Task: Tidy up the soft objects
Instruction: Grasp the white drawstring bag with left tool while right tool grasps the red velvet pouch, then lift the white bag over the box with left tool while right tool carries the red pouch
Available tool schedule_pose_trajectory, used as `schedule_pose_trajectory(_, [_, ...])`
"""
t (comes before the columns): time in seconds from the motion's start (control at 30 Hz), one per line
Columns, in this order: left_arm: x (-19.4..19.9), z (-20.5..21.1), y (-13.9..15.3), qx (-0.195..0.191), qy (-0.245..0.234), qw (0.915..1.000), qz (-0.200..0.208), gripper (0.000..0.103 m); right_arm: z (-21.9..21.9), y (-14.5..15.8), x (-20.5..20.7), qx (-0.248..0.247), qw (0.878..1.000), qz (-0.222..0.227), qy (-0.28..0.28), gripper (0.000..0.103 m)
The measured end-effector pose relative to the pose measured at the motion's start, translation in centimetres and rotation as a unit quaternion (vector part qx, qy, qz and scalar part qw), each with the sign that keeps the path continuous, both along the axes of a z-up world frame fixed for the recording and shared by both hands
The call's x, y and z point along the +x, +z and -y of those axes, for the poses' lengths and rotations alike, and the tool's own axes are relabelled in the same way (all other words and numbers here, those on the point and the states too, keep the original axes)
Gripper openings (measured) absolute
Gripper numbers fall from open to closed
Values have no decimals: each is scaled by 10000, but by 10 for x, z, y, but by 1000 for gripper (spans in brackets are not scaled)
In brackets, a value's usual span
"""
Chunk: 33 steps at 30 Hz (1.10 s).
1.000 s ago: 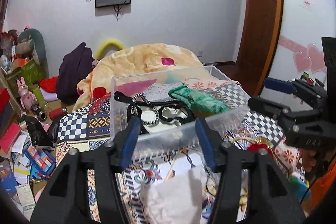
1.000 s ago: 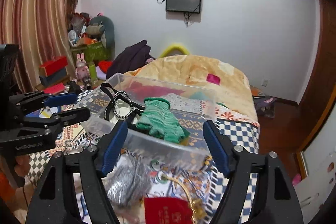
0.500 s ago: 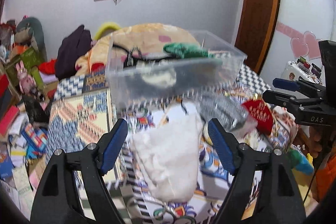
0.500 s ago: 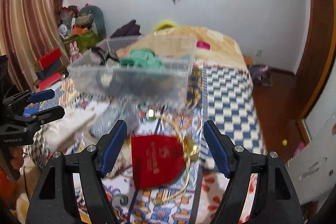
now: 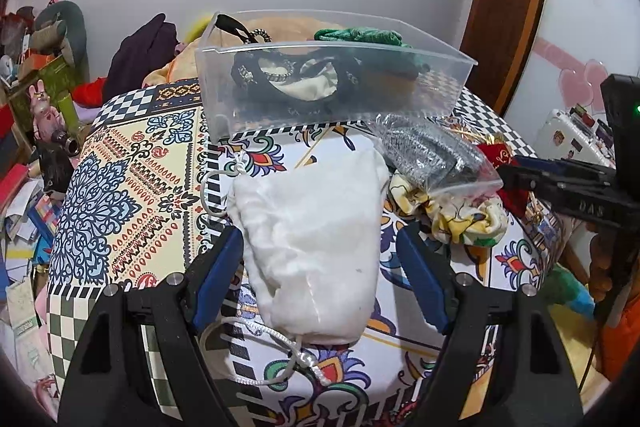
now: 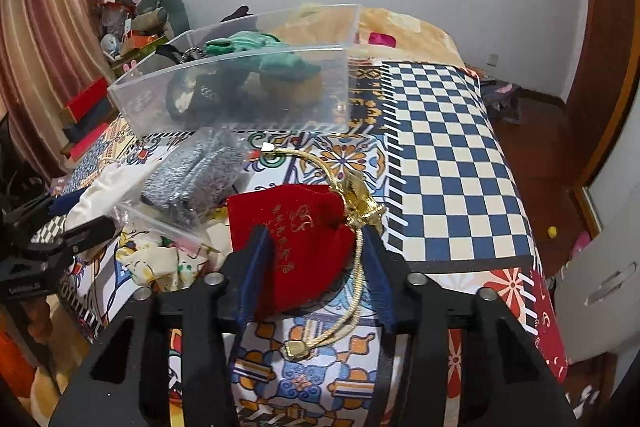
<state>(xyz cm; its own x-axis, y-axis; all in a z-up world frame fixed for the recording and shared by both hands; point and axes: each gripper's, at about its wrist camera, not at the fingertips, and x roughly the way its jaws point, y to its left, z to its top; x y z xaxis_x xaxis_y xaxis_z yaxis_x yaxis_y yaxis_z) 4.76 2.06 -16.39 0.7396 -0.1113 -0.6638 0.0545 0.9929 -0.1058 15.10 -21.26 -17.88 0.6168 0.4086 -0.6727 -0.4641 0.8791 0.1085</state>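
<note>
The left gripper (image 5: 320, 267) has its jaws apart around the white drawstring pouch (image 5: 312, 247); the right gripper (image 6: 316, 267) straddles the red velvet pouch (image 6: 296, 235) (not squeezing yet). Pinch the middles, then lift to the clear box (image 5: 332, 87).

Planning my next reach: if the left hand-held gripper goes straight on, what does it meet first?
The white drawstring pouch, already lying between the open left hand-held gripper fingers. Beyond it stands the clear plastic bin.

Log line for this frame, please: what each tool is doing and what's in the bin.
left tool: open, straddling white pouch | right tool: open, around red pouch | clear bin: green cloth, black items
</note>
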Motion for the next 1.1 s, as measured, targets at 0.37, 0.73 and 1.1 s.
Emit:
schedule_pose_trajectory(0.37, [-2, -3, -1, 11, -89, 9999, 74, 50, 3, 9, -10, 170, 9997, 143, 41, 18])
schedule_pose_trajectory(0.73, [-12, -9, 15, -75, -41, 9993, 371, 18, 9, 29, -21, 335, 9986, 400, 32, 17])
schedule_pose_trajectory(1.1, [-23, -4, 53, 77, -71, 9959, 895, 17, 6, 56, -26, 414, 9963, 755, -13, 17])
